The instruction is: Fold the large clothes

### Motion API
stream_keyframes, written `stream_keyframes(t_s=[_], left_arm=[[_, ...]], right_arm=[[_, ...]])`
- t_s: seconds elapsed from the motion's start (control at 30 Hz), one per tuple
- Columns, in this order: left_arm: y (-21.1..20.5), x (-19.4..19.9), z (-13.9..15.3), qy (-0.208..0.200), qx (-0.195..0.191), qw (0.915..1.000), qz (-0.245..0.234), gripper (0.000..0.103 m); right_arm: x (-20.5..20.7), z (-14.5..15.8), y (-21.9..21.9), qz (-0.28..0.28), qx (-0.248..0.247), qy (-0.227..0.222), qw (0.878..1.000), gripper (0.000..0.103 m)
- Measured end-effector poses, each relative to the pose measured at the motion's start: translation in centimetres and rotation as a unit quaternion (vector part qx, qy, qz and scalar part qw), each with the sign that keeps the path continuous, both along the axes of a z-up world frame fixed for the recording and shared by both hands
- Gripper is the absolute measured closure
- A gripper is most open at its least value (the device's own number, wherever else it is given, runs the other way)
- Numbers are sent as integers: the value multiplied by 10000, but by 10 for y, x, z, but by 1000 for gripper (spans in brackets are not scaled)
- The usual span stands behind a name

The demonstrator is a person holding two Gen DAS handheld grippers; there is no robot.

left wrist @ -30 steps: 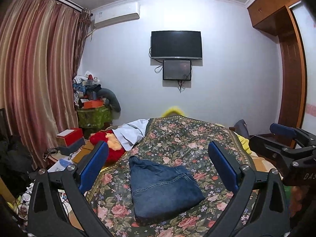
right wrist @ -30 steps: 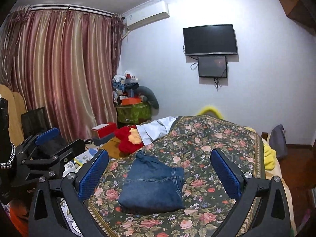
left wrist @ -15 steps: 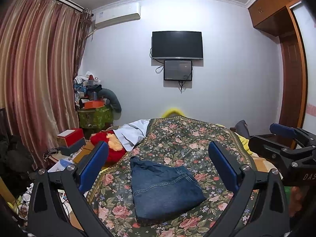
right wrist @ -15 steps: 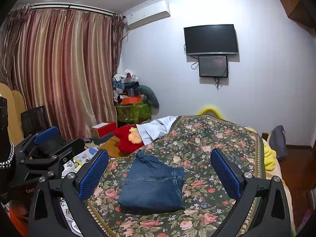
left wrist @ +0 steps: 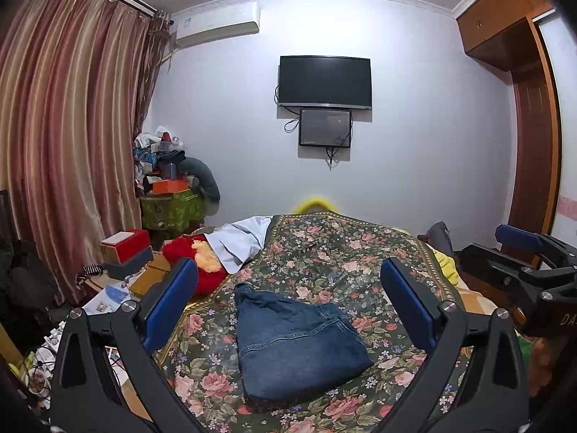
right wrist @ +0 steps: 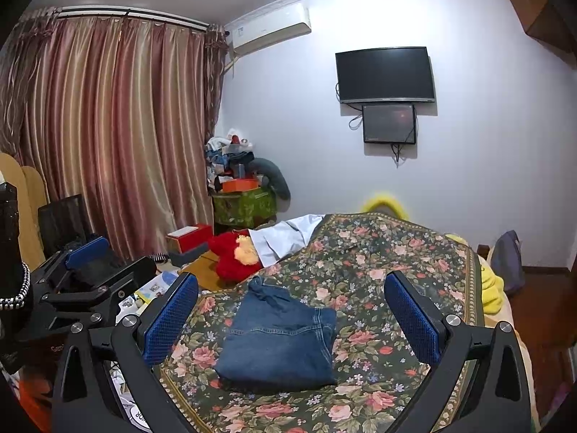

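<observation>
A pair of blue jeans point(left wrist: 292, 339) lies folded into a compact bundle on the floral bedspread point(left wrist: 342, 252); it also shows in the right wrist view point(right wrist: 281, 339). My left gripper point(left wrist: 288, 306) is open and empty, held back from and above the jeans. My right gripper point(right wrist: 288, 310) is open and empty too, likewise above the near end of the bed. Each gripper appears at the edge of the other's view: the right one point(left wrist: 523, 263), the left one point(right wrist: 90, 274).
A red plush toy point(left wrist: 194, 270) and a pale shirt point(left wrist: 241, 238) lie at the bed's left edge. Boxes and papers point(left wrist: 122, 252) clutter the left side by the curtain point(left wrist: 72, 144). A wardrobe point(left wrist: 533, 126) stands right. A TV point(left wrist: 324, 77) hangs on the far wall.
Both grippers have drifted very slightly; the view shifts a little. The jeans have not moved.
</observation>
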State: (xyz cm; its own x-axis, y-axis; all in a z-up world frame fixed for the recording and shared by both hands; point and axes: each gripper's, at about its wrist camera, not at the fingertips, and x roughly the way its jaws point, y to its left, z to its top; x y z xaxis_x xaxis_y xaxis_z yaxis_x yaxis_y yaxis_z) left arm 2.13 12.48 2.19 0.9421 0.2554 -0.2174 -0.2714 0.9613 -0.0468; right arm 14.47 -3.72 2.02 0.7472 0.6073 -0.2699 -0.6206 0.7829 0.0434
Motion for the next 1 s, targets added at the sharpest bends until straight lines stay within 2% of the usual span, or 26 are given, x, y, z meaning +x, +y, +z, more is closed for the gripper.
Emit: stream_keyframes(t_s=[0.4, 1.0], left_arm=[[-2, 1, 0, -19, 24, 9999, -121, 1], [6, 4, 1, 32, -180, 9995, -273, 1]], right_arm=[[2, 1, -3, 2, 35, -2, 10000, 0], [0, 6, 0, -127, 243, 136, 9995, 0]])
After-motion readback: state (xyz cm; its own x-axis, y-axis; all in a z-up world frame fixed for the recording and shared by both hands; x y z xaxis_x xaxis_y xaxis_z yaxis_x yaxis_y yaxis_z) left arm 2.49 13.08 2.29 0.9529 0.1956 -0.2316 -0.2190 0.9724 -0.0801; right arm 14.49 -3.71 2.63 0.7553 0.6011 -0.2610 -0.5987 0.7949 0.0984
